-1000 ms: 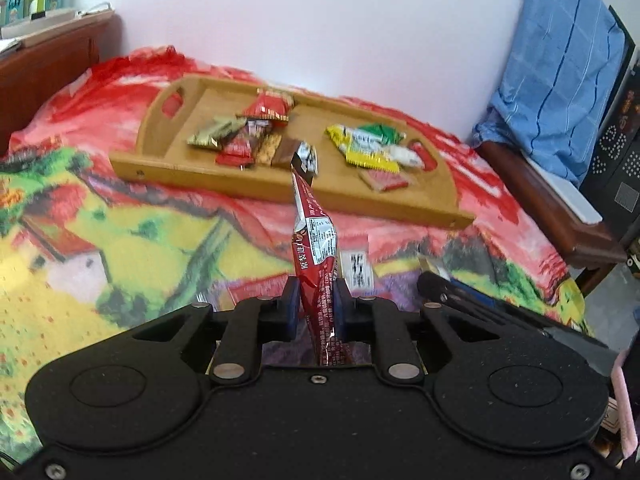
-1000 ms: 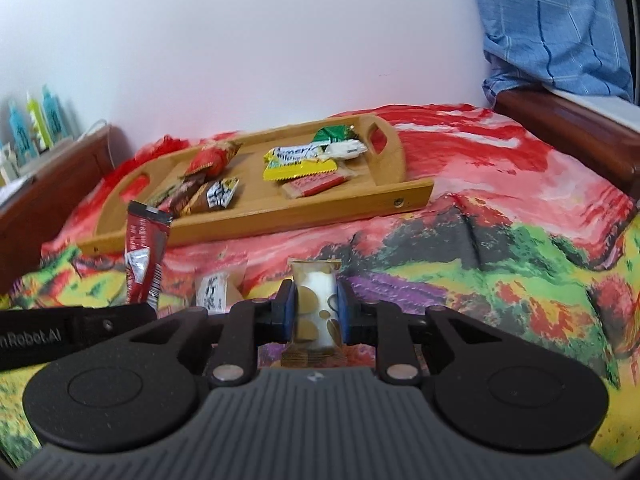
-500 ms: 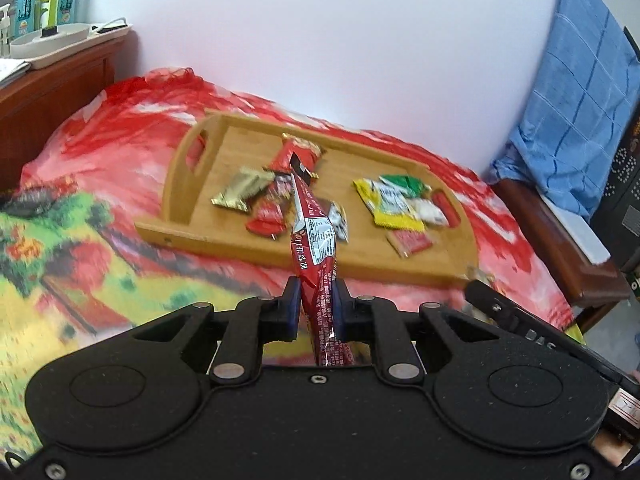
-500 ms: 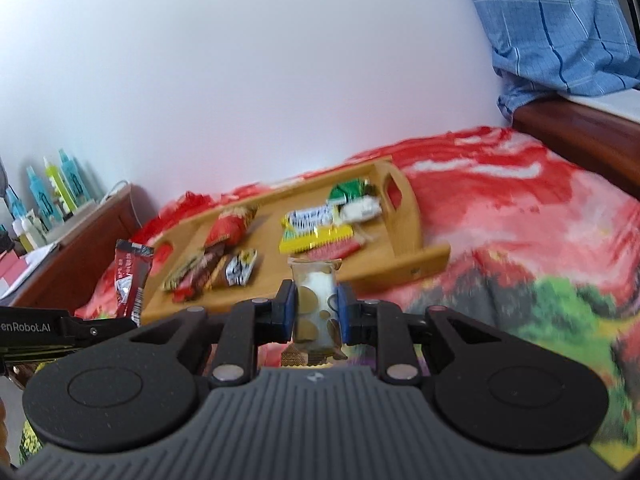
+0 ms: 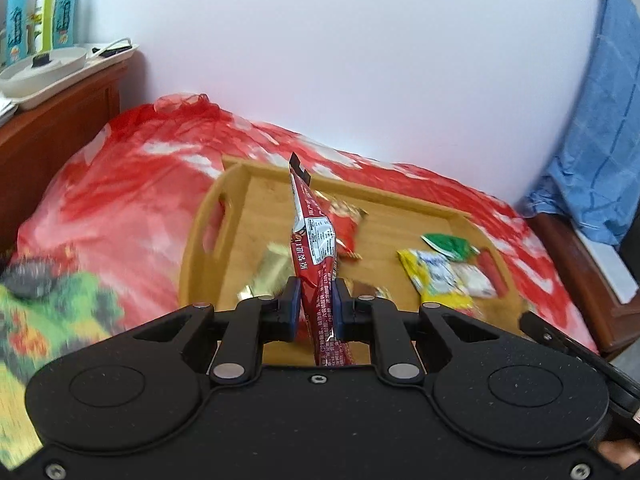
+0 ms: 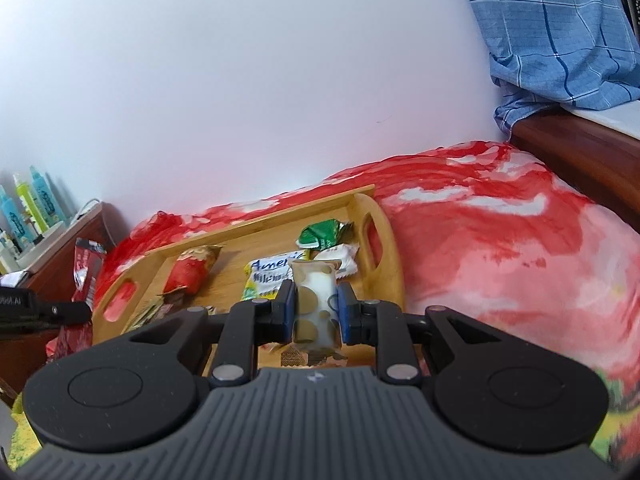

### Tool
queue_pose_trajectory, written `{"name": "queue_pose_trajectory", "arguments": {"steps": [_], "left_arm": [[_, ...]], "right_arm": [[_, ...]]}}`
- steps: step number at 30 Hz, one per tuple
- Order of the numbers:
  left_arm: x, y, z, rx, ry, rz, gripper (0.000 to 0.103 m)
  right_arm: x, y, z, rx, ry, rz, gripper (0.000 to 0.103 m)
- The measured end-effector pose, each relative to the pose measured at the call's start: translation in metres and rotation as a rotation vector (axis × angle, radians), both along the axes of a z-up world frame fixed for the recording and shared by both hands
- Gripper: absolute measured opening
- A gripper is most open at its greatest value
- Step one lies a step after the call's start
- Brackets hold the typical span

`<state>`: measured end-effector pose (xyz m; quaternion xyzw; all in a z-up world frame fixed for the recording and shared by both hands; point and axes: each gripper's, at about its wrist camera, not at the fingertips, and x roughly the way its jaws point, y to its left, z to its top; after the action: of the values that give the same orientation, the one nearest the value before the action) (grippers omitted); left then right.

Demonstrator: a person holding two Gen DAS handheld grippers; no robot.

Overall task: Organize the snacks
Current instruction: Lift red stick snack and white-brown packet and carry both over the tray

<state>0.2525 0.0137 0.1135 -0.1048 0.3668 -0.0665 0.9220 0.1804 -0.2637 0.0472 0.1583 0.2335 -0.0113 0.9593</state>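
A bed (image 5: 120,208) with a red patterned cover bears a wooden tray (image 5: 256,204).

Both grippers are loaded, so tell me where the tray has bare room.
Free: the tray's far left corner between the left handle and the red packet, and the middle strip between that packet and the yellow packet. Crowded: the right end, where the yellow, green and white packets overlap.

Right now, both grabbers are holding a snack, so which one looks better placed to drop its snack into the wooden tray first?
Probably the right. The right gripper holds its white spotted packet over the wooden tray, above snacks already lying there. The left gripper, shut on a long red packet, seems just short of the tray's near edge.
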Motion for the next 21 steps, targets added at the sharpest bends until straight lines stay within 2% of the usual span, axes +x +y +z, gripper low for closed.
{"name": "queue_pose_trajectory", "arguments": {"steps": [10,21], "left_arm": [[0.082,0.000,-0.010,0.123,0.028,0.003,0.015],[0.132,-0.003,-0.045,0.180,0.076,0.004,0.015]], "right_arm": [[0.042,-0.007,-0.012,-0.021,0.070,-0.006,0.026],[0.065,-0.004,-0.024,-0.049,0.134,-0.006,0.026]]}}
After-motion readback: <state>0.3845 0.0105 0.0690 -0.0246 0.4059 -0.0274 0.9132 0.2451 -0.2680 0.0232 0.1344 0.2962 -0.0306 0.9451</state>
